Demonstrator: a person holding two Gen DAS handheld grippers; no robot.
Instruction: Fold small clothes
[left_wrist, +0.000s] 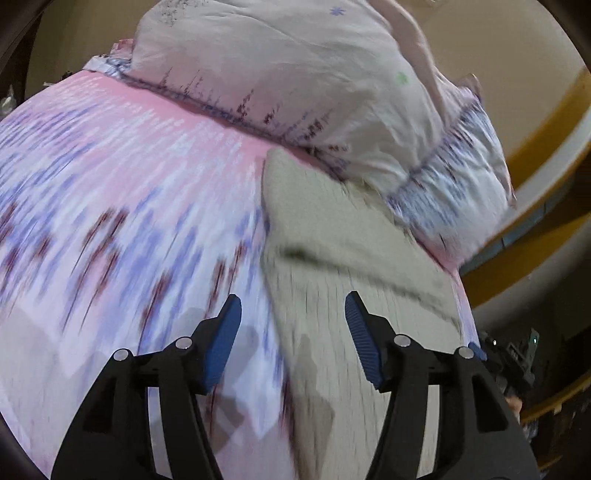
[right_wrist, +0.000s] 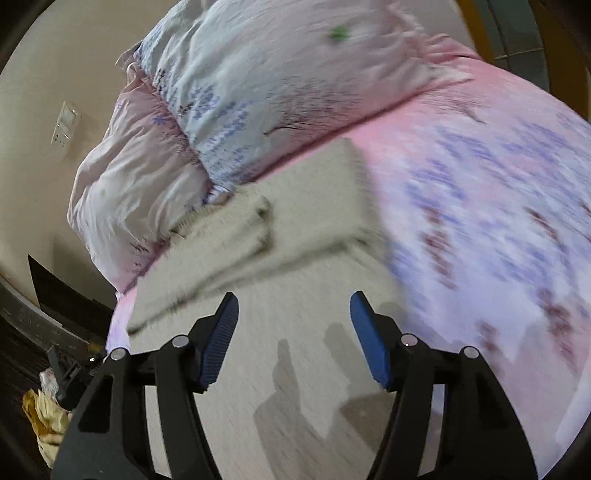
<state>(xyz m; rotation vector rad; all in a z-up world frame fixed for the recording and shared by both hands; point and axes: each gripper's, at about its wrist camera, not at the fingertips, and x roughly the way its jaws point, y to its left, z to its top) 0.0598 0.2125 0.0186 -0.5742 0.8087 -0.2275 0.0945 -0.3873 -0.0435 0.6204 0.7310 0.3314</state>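
A pale grey-beige garment (left_wrist: 332, 266) lies spread on the pink floral bed sheet (left_wrist: 110, 177), with a folded-over part across its far half. My left gripper (left_wrist: 293, 314) is open and empty, held over the garment's left edge. In the right wrist view the same garment (right_wrist: 295, 236) lies flat with a fold ridge across it. My right gripper (right_wrist: 294, 314) is open and empty above the garment's near part. Both views are blurred by motion.
A rumpled white and pink floral duvet (left_wrist: 295, 74) is heaped at the far side of the bed, also in the right wrist view (right_wrist: 258, 74). The bed's edge drops to a dark floor with yellow cloth (right_wrist: 44, 417) at the left. A beige wall (right_wrist: 44, 110) stands behind.
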